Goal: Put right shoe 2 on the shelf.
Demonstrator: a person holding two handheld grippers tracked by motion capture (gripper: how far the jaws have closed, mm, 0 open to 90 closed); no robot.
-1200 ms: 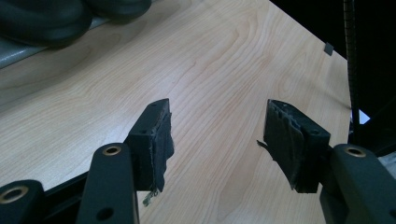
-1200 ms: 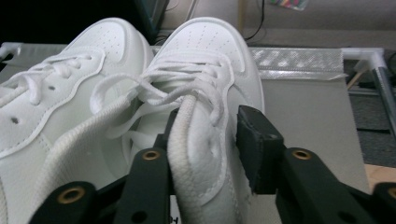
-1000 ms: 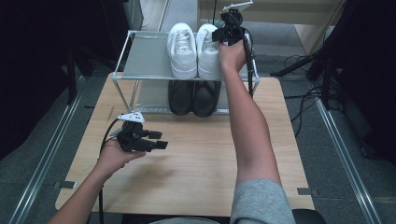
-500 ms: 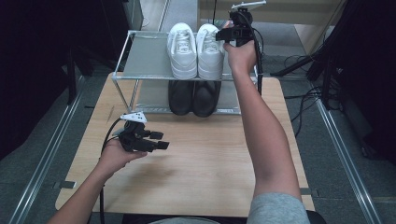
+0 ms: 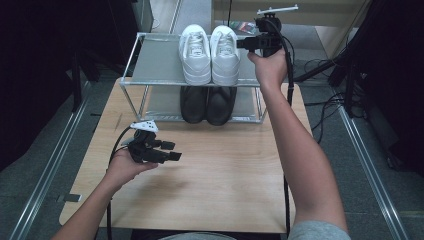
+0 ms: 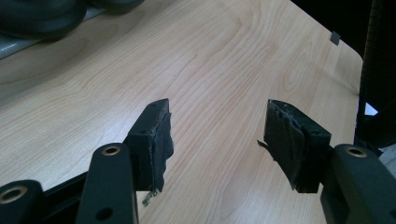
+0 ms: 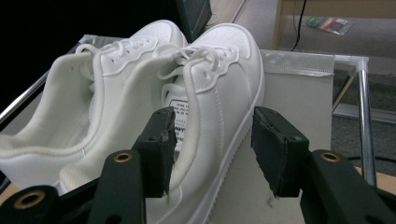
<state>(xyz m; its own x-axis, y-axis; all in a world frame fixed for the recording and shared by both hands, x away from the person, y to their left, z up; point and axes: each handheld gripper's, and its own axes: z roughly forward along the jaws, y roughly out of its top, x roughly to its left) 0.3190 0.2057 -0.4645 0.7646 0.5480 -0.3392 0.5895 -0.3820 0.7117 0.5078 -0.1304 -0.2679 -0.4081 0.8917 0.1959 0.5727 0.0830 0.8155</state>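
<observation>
Two white sneakers stand side by side on the top shelf of a metal shoe rack. My right gripper hovers at the right sneaker's outer side, pointing left. Its jaws have just been opening and stand apart; the sneaker's side wall shows between them, untouched by the pads. A pair of black shoes sits on the lower shelf. My left gripper is held low over the wooden table, open and empty.
The rack stands at the table's far edge, its right corner post close beside my right gripper. Metal rails run along the floor on both sides of the table. Cables lie on the floor at the right.
My right gripper has drawn away to the right from over the right white sneaker and its jaws have spread. The left gripper has stayed still.
</observation>
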